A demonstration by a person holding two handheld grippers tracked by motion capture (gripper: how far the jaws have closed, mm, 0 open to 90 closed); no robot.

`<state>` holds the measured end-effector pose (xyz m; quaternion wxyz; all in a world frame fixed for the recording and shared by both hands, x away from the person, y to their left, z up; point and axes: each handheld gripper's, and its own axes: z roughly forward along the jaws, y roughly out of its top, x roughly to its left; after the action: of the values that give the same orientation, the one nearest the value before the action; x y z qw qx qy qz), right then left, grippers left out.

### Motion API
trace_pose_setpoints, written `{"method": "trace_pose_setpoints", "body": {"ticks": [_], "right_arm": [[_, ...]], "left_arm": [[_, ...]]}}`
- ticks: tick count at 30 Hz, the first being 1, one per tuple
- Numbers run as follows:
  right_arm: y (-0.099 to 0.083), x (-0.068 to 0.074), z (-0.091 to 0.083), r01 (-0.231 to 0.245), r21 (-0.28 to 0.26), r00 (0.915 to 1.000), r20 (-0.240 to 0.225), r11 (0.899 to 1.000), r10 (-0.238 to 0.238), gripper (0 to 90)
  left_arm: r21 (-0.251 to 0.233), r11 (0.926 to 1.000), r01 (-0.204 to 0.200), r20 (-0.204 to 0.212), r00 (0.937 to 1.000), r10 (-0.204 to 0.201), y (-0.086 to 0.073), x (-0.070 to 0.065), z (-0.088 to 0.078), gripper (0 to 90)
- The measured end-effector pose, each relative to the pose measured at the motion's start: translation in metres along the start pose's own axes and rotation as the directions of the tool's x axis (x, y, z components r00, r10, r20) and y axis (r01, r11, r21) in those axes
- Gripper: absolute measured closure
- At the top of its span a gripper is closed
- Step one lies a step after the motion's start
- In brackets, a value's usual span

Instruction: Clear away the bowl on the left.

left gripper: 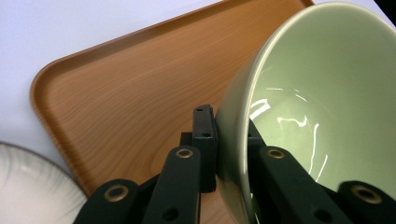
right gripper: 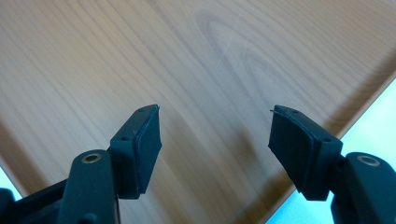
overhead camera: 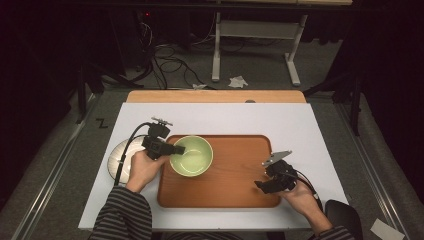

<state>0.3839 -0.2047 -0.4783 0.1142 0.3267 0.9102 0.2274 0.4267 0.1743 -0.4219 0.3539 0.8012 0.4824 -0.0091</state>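
The left gripper (left gripper: 232, 140) pinches the rim of the green bowl (overhead camera: 191, 155), which sits tilted at the left end of the wooden tray (overhead camera: 240, 170). The right gripper (right gripper: 215, 144) hovers wide open and empty over the tray's right side; a white plate (overhead camera: 119, 159) lies just left of the tray

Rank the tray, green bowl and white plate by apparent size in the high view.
1. Wooden tray, clearly largest.
2. Green bowl.
3. White plate, though the left hand and its tongs hide part of it, so bowl versus plate is unsure.

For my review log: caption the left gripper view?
Left gripper clamps the green bowl by its rim above the wooden tray.
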Motion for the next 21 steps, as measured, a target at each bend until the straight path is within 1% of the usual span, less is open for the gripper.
{"method": "trace_pose_setpoints", "body": {"ticks": [1, 2, 3, 5, 6, 7, 8, 9, 10, 11, 12, 15, 18, 19, 21], "right_arm": [[0.0, 0.0, 0.0, 0.007, 0.004, 1.0, 0.002, 1.0, -0.007, 35.9], [0.0, 0.0, 0.0, 0.007, 0.004, 1.0, 0.002, 1.0, -0.007, 35.9], [0.0, 0.0, 0.0, 0.008, 0.005, 1.0, 0.003, 1.0, -0.008, 35.9], [0.0, 0.0, 0.0, -0.001, -0.002, 1.0, 0.002, 1.0, 0.001, 35.9], [0.0, 0.0, -0.001, -0.001, -0.001, 1.0, 0.0, 1.0, 0.001, 35.9], [0.0, 0.0, -0.001, -0.001, -0.001, 1.0, 0.0, 1.0, 0.001, 35.9], [0.0, 0.0, 0.0, -0.002, -0.001, 1.0, -0.002, 1.0, 0.002, 35.9], [0.0, -0.001, 0.0, 0.004, 0.0, 1.0, 0.0, 1.0, -0.004, 35.9], [0.0, -0.001, 0.0, 0.006, 0.001, 1.0, -0.001, 1.0, -0.006, 35.9], [0.0, -0.001, 0.0, 0.006, 0.001, 1.0, -0.001, 1.0, -0.006, 35.9], [0.0, -0.001, 0.0, 0.006, 0.001, 1.0, -0.001, 1.0, -0.006, 35.9], [0.0, -0.001, -0.001, 0.002, -0.005, 1.0, -0.002, 1.0, -0.002, 35.9], [-0.001, -0.001, -0.001, 0.008, -0.005, 1.0, -0.001, 1.0, -0.008, 35.9], [0.0, -0.001, -0.001, -0.001, -0.004, 1.0, -0.001, 1.0, 0.001, 35.9], [0.0, -0.001, -0.001, 0.004, -0.003, 1.0, -0.002, 1.0, -0.004, 35.9]], "left_arm": [[0.001, 1.0, -0.005, 0.003, 1.0, 0.005, 0.004, -0.003, 0.004, 83.8], [0.001, 1.0, -0.005, 0.003, 1.0, 0.005, 0.004, -0.003, 0.004, 83.8], [0.01, 0.9999, -0.013, 0.003, 0.9999, 0.013, 0.006, -0.005, 0.006, 83.8], [0.018, 0.9997, -0.018, 0.008, 0.9998, 0.018, 0.009, -0.008, 0.011, 83.8], [0.028, 0.9993, -0.026, 0.012, 0.9996, 0.026, 0.012, -0.011, 0.016, 83.8], [0.028, 0.9993, -0.026, 0.012, 0.9996, 0.026, 0.012, -0.011, 0.016, 83.8], [0.04, 0.9988, -0.027, 0.021, 0.9994, 0.026, 0.015, -0.012, 0.022, 83.8], [0.045, 0.9986, -0.027, 0.023, 0.9994, 0.026, 0.017, -0.013, 0.025, 83.8], [0.045, 0.9986, -0.027, 0.023, 0.9994, 0.026, 0.017, -0.013, 0.025, 83.8], [0.057, 0.9978, -0.034, 0.024, 0.9992, 0.033, 0.02, -0.016, 0.032, 83.8], [0.057, 0.9978, -0.034, 0.024, 0.9992, 0.033, 0.02, -0.016, 0.032, 83.8], [0.076, 0.9962, -0.043, 0.031, 0.9987, 0.04, 0.025, -0.02, 0.043, 83.8], [0.077, 0.9963, -0.039, 0.036, 0.9987, 0.036, 0.027, -0.021, 0.048, 83.7], [0.078, 0.9964, -0.035, 0.039, 0.9987, 0.032, 0.028, -0.021, 0.05, 83.7], [0.089, 0.9956, -0.031, 0.036, 0.9989, 0.028, 0.03, -0.021, 0.058, 83.7]]}}
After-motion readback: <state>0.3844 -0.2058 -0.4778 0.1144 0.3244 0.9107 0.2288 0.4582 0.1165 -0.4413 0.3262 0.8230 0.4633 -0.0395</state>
